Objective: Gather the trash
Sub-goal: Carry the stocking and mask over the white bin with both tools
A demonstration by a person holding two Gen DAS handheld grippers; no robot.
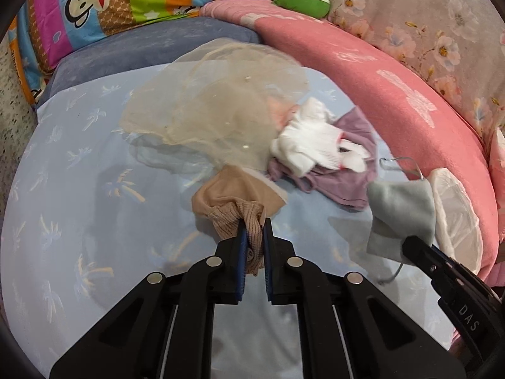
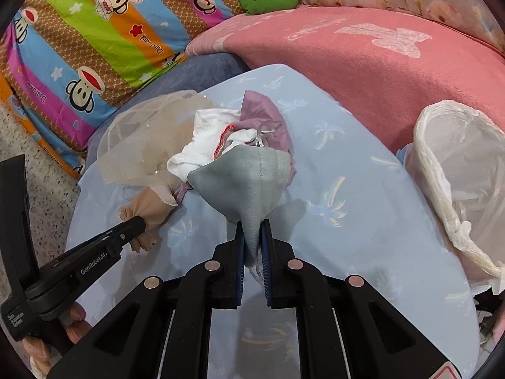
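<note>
Grey mask point(image 2: 243, 177) hangs clamped in the right gripper point(image 2: 251, 246) above the blue sheet point(image 2: 363, 208); the left gripper point(image 1: 252, 237) pinches a tan stocking point(image 1: 233, 202) beside the white bag point(image 2: 457, 173).

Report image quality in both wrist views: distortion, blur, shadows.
Left wrist view: strong fisheye bends the pink blanket into an arc, dark vignette at corners; sheer tulle fabric slightly motion-blurred. Right wrist view: same curvature; grey face mask sharp, casting a soft shadow on the blue sheet; no glare.

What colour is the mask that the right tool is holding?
Pale grey-green; the mask shows best in the right wrist view.
</note>
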